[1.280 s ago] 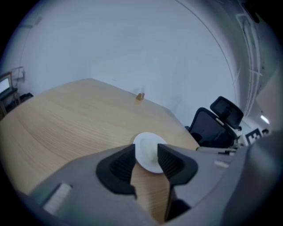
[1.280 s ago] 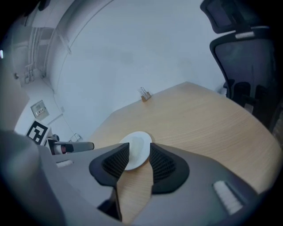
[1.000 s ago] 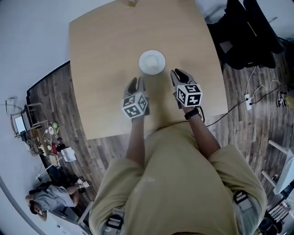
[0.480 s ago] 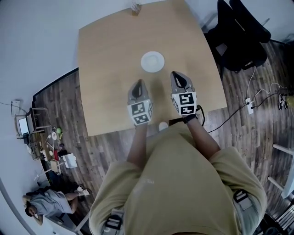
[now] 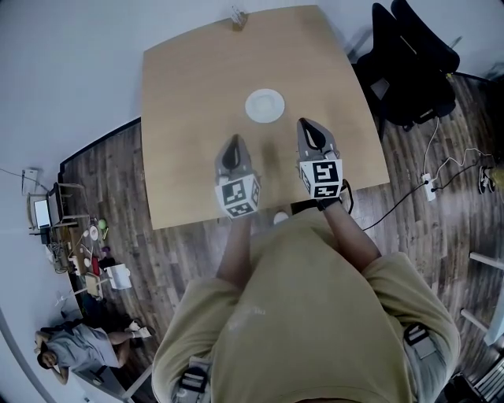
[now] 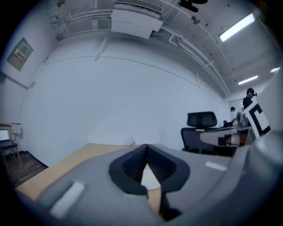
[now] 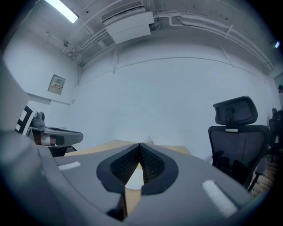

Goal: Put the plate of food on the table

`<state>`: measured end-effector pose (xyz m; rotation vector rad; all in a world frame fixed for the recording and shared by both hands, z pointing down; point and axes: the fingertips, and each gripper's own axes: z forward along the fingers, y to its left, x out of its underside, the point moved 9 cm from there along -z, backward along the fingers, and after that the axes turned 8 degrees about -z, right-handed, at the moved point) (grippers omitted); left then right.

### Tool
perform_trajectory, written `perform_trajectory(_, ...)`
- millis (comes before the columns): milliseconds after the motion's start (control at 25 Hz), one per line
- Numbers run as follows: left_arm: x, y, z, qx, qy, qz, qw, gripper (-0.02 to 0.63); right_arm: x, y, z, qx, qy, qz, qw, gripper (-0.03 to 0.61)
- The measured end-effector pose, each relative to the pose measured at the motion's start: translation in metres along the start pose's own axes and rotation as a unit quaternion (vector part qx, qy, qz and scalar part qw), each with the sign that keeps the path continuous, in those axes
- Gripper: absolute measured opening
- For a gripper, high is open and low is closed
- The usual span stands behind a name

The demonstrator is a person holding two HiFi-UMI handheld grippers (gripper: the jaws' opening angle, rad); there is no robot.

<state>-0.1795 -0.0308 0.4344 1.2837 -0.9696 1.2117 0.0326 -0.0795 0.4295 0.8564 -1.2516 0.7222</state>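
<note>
A round white plate [image 5: 264, 105] rests on the light wooden table [image 5: 197, 94], near its middle; what lies on it cannot be made out. My left gripper [image 5: 232, 144] hovers over the table on the near side of the plate, to its left, jaws shut and empty. My right gripper [image 5: 309, 127] is level with it on the plate's near right, also shut with nothing held. Between the closed pads a sliver of the white plate [image 6: 150, 178] shows in the left gripper view, and the plate [image 7: 134, 176] shows the same way in the right gripper view.
A small object [image 5: 238, 16] stands at the table's far edge. Black office chairs [image 5: 409, 55] crowd the table's right side, with cables [image 5: 441, 169] on the wood floor. A person [image 5: 67, 346] sits on the floor at lower left beside a cluttered cart [image 5: 79, 244].
Both grippers have drawn back from the plate toward me and their jaws have shut empty. The plate stays on the table, farther from the grippers than before.
</note>
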Motion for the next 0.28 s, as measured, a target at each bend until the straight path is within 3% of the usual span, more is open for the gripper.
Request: perform_trajectory(280, -0.0051, 0.0057, -0.0049, -0.007, -0.005, 0.007, 0.9999, 0.000, -0.0068, -0.0044, -0.0058, 0.004, -0.006, -0.006, 1.000, 0.005)
